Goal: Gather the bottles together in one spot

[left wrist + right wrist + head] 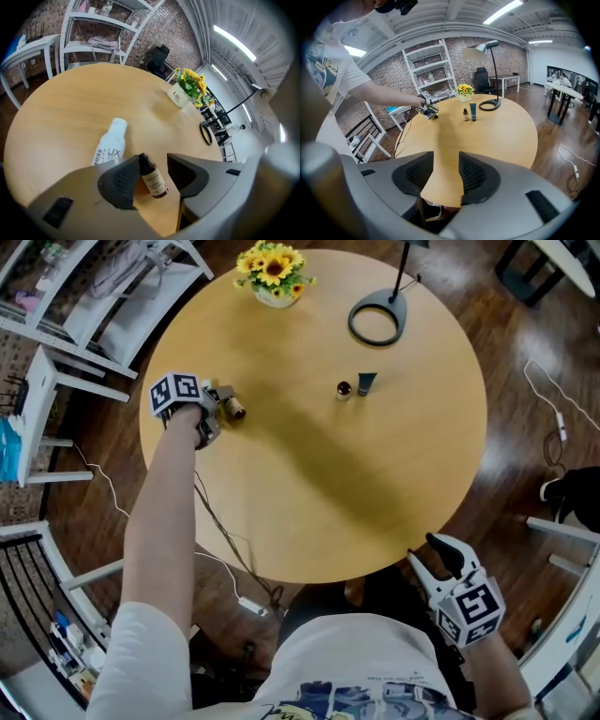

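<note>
1. The left claw is out over the far-left part of the round tabletop. Its jaws are open, straddling a little amber bottle that's lying flat on the wood.
2. That bottle looks snug against the pad on the left of the left gripper view, with a clear gap on the other side, so there's no squeeze on it.
3. A white bottle lies on its side just past the same claw, cap pointing away.
4. Two more stand near the middle: a small dark bottle and a teal tube. They're right beside each other and well apart from the left pair.
5. The right claw hangs off the near edge of the tabletop, jaws a bit apart with nothing between them.
6. A sunflower pot and a lamp base ring sit on the far side.
</note>
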`<action>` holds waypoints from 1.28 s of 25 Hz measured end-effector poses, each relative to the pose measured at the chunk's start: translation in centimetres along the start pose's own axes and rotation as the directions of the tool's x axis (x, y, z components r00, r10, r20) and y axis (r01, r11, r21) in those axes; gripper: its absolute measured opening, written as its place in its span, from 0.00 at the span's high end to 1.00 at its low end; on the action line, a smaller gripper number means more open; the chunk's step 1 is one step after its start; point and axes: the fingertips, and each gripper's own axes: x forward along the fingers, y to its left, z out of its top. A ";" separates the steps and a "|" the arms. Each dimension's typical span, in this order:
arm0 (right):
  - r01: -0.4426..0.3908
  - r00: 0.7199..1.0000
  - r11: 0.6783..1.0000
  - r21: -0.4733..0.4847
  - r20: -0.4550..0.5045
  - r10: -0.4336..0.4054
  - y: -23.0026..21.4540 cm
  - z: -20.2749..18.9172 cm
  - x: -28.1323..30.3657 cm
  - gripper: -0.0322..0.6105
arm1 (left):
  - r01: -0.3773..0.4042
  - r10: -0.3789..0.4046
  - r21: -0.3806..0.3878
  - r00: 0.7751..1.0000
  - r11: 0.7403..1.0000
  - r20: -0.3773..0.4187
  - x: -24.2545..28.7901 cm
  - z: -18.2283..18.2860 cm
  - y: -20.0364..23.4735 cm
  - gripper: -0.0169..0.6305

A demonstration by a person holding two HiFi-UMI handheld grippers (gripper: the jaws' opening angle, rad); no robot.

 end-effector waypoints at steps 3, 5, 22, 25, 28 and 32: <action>-0.007 1.000 1.000 0.005 -0.009 0.007 -0.2 -0.2 0.1 0.64 | -0.037 0.037 0.008 0.999 0.999 -0.038 0.6 -0.3 0.5 0.68; -0.013 1.000 1.000 0.009 -0.009 0.013 -0.4 -0.1 0.2 0.64 | -0.049 0.049 0.000 0.998 0.999 -0.044 1.0 -0.1 0.6 0.68; -0.044 0.999 0.999 0.013 -0.019 0.044 -1.3 -0.2 1.0 0.64 | -0.080 0.076 0.061 0.995 0.995 0.060 0.9 0.9 -0.8 0.87; -0.056 0.998 0.998 0.005 -0.009 0.056 -1.1 0.1 1.0 0.64 | -0.068 0.056 0.090 0.990 0.994 0.127 -0.2 0.9 -2.3 0.87; -0.071 0.997 0.997 -0.002 -0.001 0.071 -1.1 0.1 1.0 0.64 | -0.064 0.038 0.126 0.980 0.990 0.196 -1.0 0.5 -3.8 0.87; -0.086 0.996 0.996 -0.007 0.002 0.086 -1.1 -0.1 0.8 0.64 | -0.075 0.010 0.210 0.956 0.975 0.294 -2.0 -0.3 -6.4 0.87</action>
